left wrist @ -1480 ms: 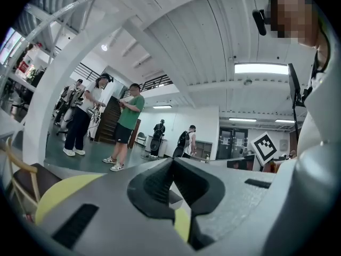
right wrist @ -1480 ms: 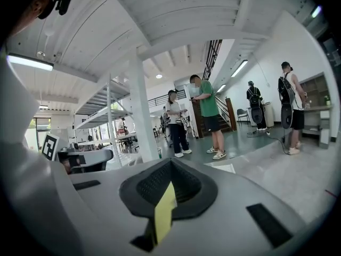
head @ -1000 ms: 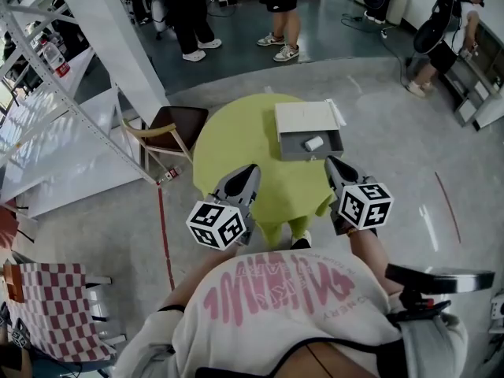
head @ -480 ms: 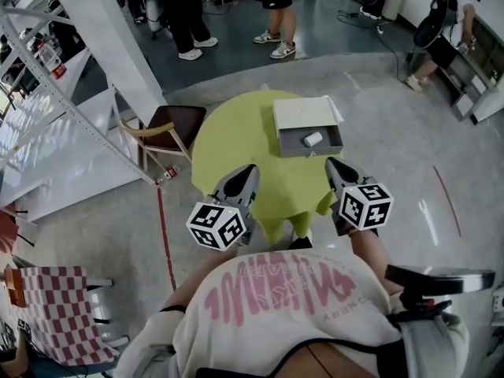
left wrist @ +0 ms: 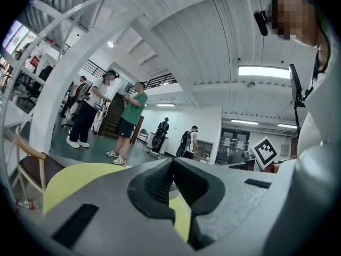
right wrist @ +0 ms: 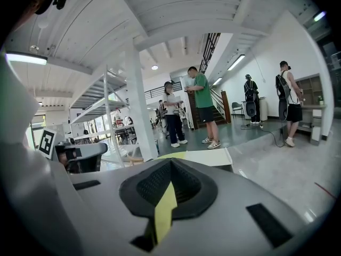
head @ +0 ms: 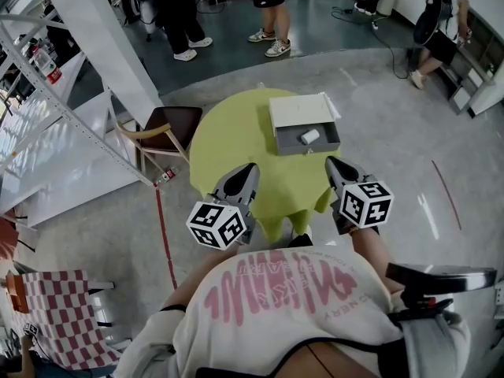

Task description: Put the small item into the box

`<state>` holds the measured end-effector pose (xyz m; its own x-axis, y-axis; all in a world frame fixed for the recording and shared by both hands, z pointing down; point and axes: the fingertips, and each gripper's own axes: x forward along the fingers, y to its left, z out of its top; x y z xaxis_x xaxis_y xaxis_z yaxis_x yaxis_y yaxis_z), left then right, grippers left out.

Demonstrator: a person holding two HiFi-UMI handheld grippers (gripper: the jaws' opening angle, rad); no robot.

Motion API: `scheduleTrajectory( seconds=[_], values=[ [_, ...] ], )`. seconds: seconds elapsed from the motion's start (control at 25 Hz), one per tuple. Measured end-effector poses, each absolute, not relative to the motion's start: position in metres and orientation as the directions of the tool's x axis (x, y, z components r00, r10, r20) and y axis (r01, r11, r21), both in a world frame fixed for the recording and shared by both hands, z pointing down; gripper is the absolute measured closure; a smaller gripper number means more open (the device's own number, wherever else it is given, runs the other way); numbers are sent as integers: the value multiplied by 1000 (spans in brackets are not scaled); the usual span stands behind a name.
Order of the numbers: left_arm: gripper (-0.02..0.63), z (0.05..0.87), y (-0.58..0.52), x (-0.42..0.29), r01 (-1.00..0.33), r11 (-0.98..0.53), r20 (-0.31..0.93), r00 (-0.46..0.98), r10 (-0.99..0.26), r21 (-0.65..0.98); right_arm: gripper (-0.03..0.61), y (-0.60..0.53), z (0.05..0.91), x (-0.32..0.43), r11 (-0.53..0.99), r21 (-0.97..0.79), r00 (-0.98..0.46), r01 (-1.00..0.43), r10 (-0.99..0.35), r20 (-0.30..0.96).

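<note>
- The round yellow-green table (head: 236, 136) is standing on the grey floor in front of the person.
- A wooden chair (head: 168, 126) is standing just beside the table's left edge.
- The grey box (head: 283, 142) is sitting open near the table's far right edge, and its white lid is lying flat behind it.
- The left gripper (head: 248, 172) is hovering over the table's near edge, left of centre. Its jaws are pressing together at the tips with nothing between them.
- The right gripper (head: 335, 166) is hovering at the table's near right edge. Its jaws are likewise meeting tip to tip and gripping nothing.
- The small item (head: 309, 136), a white cylinder, is lying inside the box, well apart from both grippers.
</note>
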<state>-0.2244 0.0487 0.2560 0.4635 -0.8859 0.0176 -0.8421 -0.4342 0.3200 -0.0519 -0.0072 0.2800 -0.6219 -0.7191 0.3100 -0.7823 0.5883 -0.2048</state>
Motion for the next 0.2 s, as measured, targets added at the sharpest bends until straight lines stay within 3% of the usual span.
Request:
scheduleTrajectory(
  seconds=[0.2],
  values=[
    [606,260,47,-225,-842,-433,19,463,-886,322,574,-10,284,-51,585,-205,-619,-785,-720,314]
  ],
)
